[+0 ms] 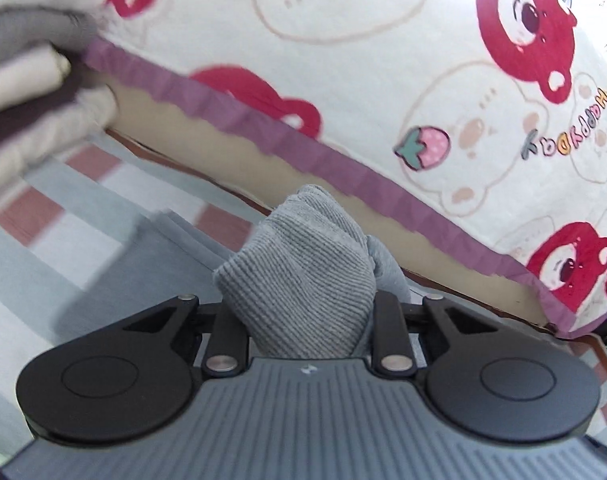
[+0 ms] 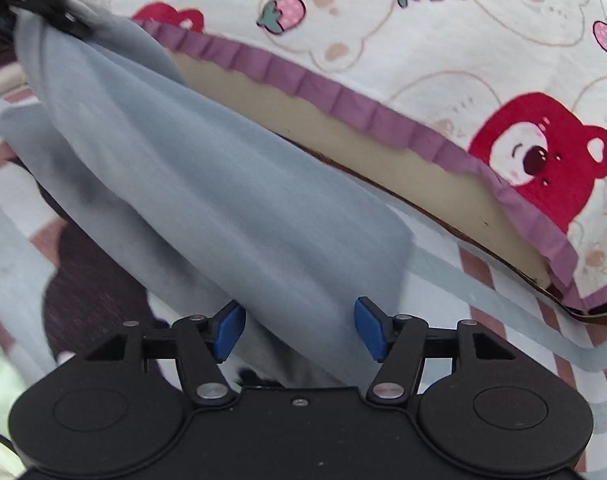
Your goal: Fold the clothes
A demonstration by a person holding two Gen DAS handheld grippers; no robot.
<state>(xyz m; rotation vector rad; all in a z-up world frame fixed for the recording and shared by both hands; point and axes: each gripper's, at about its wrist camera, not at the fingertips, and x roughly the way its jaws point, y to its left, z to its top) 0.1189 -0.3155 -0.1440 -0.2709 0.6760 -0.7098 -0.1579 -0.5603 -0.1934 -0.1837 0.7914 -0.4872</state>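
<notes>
The left hand-held gripper (image 1: pixel 303 320) is pinching the soft grey-blue garment (image 2: pixel 207 184); the right hand-held gripper (image 2: pixel 299 330), jaws wide, is straddling its stretched edge, needing to close.

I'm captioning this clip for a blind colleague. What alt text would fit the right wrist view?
A pale blue garment stretches diagonally from the right gripper, whose blue-padded jaws stand open around it, up to the other gripper at top left. Behind lies a mattress edge under a cartoon bear sheet with a purple frill.
</notes>
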